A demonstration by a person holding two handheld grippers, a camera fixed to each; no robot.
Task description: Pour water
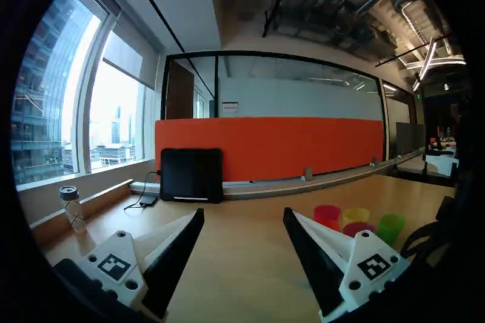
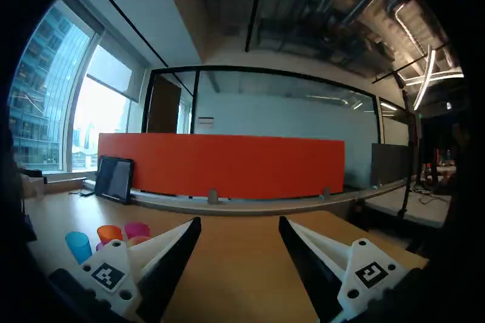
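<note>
My left gripper (image 1: 244, 217) stands open above the wooden desk (image 1: 242, 262), with nothing between its fingers. A clear water bottle (image 1: 73, 207) with a dark cap stands far to its left by the window sill. To its right sits a cluster of plastic cups: red (image 1: 327, 214), yellow (image 1: 356, 216), magenta (image 1: 357, 228) and green (image 1: 390, 226). My right gripper (image 2: 239, 226) is also open and empty over the desk. In the right gripper view, a blue cup (image 2: 79, 246), an orange cup (image 2: 109, 233) and a pink cup (image 2: 137, 229) stand at its left.
An orange partition (image 1: 270, 147) runs along the desk's far edge. A black tablet (image 1: 191, 175) leans against it, a cable trailing to its left. Large windows (image 1: 54, 111) line the left side. More desks (image 2: 406, 205) stand at the right.
</note>
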